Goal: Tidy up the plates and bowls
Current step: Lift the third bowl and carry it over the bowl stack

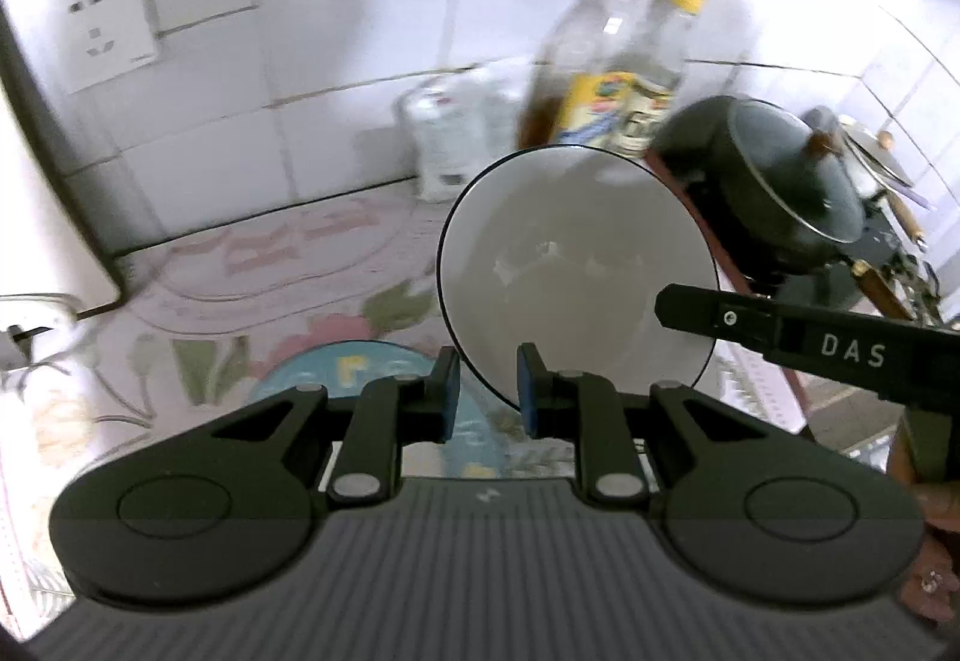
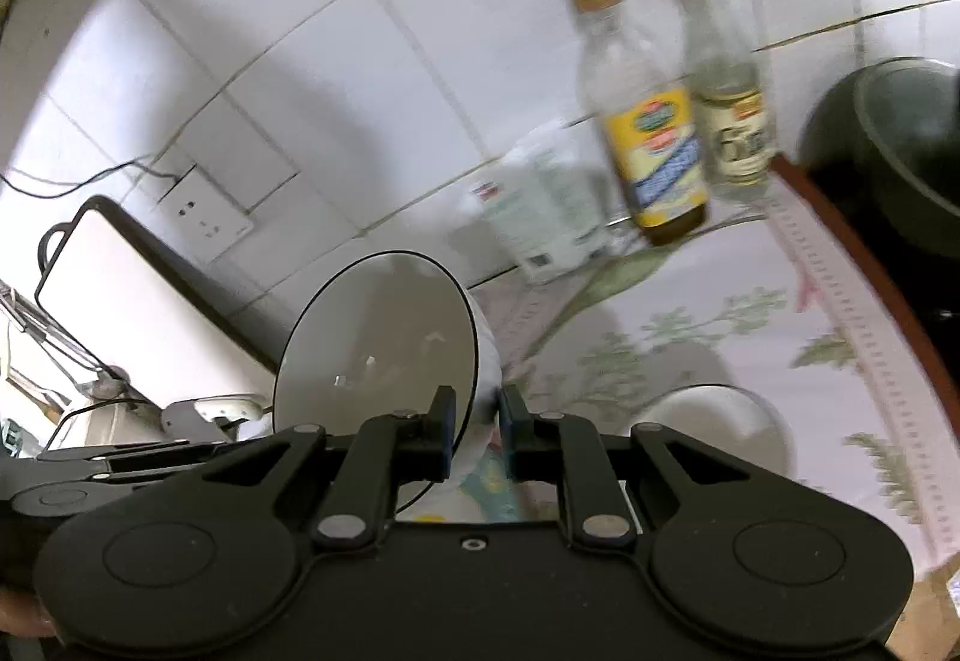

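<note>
Clearly the white bowl (image 2: 384, 361) is off the floral desk (image 2: 690, 313), tilted on edge, its rim pinched between the narrow jaws of the right gripper (image 2: 477, 433). Level it before lowering, judging by a second bowl (image 2: 714, 427) just right of those jaws. The left gripper (image 1: 487, 391) sits low beside the rim, jaws narrow, apparently holding nothing.

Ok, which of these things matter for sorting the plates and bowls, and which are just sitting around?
For the job:
- white dark-rimmed bowl, gripped by the right gripper
- second white bowl on the floral cloth
- blue patterned plate

Just lying about:
- yellow-labelled oil bottle
- clear yellow-capped bottle
- white plastic jar
- dark lidded pot
- white wall socket
</note>
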Motion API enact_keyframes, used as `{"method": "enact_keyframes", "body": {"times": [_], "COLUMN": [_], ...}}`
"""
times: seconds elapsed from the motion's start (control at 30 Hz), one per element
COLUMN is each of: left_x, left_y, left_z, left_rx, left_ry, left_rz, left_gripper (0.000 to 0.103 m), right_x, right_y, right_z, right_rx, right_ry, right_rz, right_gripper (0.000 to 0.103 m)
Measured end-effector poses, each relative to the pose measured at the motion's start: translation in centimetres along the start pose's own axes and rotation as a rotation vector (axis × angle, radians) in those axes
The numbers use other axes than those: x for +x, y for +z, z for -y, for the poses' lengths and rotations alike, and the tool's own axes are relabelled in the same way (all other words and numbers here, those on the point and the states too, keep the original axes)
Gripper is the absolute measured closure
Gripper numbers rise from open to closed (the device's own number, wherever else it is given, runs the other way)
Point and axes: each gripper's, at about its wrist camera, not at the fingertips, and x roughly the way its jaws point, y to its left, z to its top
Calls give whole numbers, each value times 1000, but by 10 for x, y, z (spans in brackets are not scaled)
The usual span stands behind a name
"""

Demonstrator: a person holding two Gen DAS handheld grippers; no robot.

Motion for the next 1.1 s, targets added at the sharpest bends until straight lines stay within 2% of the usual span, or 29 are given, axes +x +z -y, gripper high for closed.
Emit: {"method": "enact_keyframes", "body": {"times": [0.27,0.43,0.83,1.1], "left_x": [31,63,106,129], "left_y": [-6,-12,-23,-36], "left_z": [59,68,72,72], "left_rx": [20,-37,-129,-164], "left_ry": [-28,-31,-13,-23], "left_rz": [-59,-114,-196,-266], "left_gripper": [84,84,84,85], "right_x": [-18,-6,20,34], "right_y": [-8,-12,-14,-23], "right_z": [59,86,97,90], "right_rx": [-6,-3,-162,-356], "right_ry": [-52,-70,-108,-158], "right_rz": [-47,-81,-147,-185], "right_gripper": [84,83,83,83]}}
